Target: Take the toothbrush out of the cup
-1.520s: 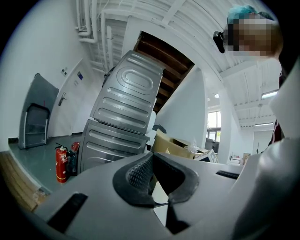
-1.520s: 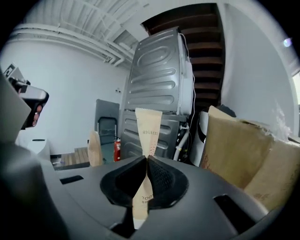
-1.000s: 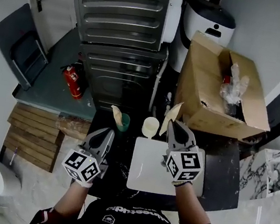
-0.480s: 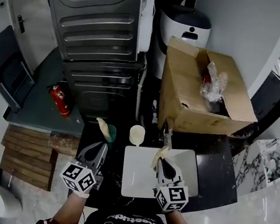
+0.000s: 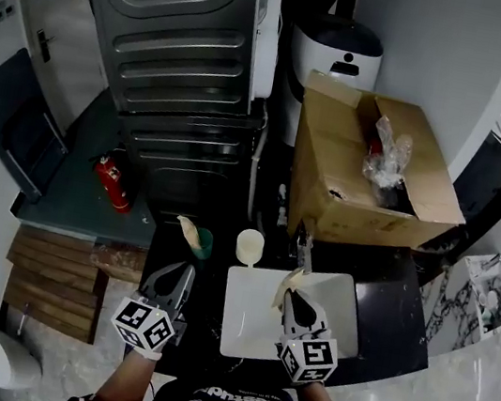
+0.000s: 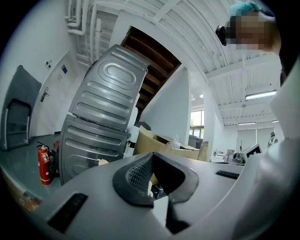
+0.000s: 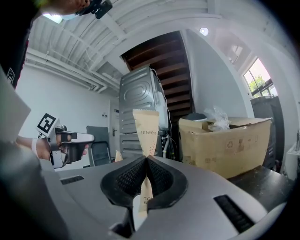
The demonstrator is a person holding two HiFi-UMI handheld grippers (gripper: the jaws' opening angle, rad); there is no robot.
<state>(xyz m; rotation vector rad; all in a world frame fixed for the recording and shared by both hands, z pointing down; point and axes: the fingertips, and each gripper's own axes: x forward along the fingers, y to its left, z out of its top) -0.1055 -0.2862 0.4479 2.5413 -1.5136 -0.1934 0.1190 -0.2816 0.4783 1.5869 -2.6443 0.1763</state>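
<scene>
Dark counter, white tray: the right gripper pinches the wrapped toothbrush upright, near side of the white cup, while the left gripper, closed on nothing, sits near the green cup.

We see the toothbrush wrapped in matt beige paper. The right claw is smooth grey plastic with black, finely ribbed pads. The cardboard box is plain brown and matt, the appliance ribbed grey metal, the surface dark and glossy.
</scene>
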